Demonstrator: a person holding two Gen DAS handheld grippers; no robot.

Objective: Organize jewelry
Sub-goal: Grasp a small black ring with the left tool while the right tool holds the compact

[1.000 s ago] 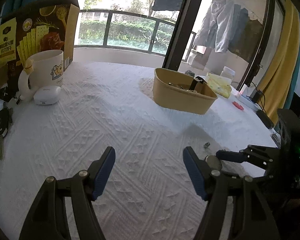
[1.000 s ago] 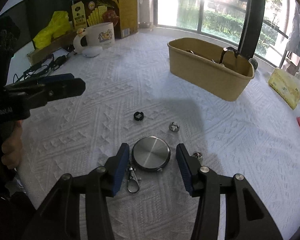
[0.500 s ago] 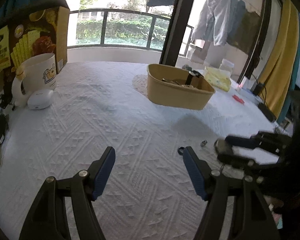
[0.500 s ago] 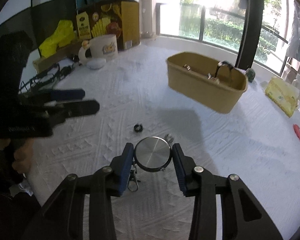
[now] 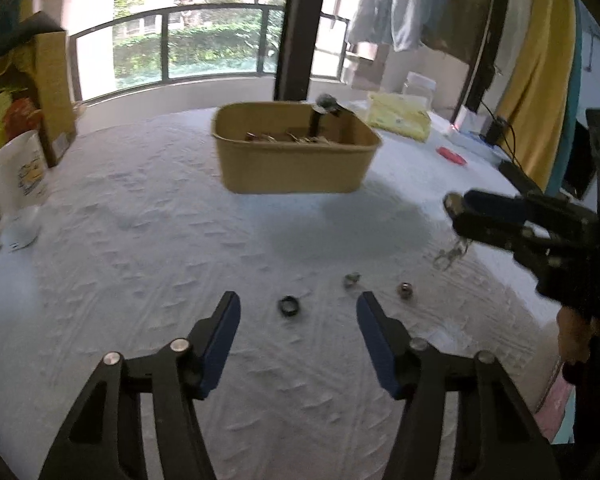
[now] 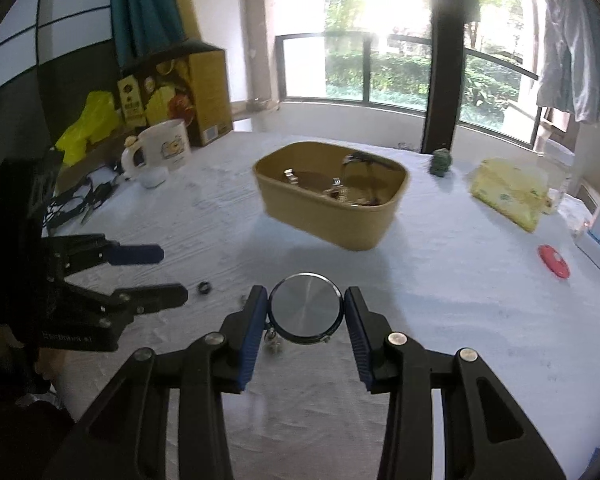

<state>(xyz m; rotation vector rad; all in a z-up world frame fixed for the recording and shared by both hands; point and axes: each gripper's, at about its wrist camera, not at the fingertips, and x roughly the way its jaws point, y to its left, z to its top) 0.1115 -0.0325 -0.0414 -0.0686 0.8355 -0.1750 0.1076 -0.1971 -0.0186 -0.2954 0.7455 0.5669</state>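
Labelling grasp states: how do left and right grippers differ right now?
The right gripper is shut on the round metal disc, lifted off the cloth; the left gripper holds nothing. The left's jaws stand wider and are closing over the black ring lying on the white cloth. Both point downward over the table.

Brushed-metal disc (image 6: 306, 309), matt paper tub (image 6: 332, 216), embossed white cloth (image 5: 140, 240), glossy ceramic mug (image 6: 168, 150).

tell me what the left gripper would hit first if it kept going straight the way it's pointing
Most likely the small black ring on the white tablecloth; it lies just ahead between the closing fingers of the left gripper, though depth is hard to judge.
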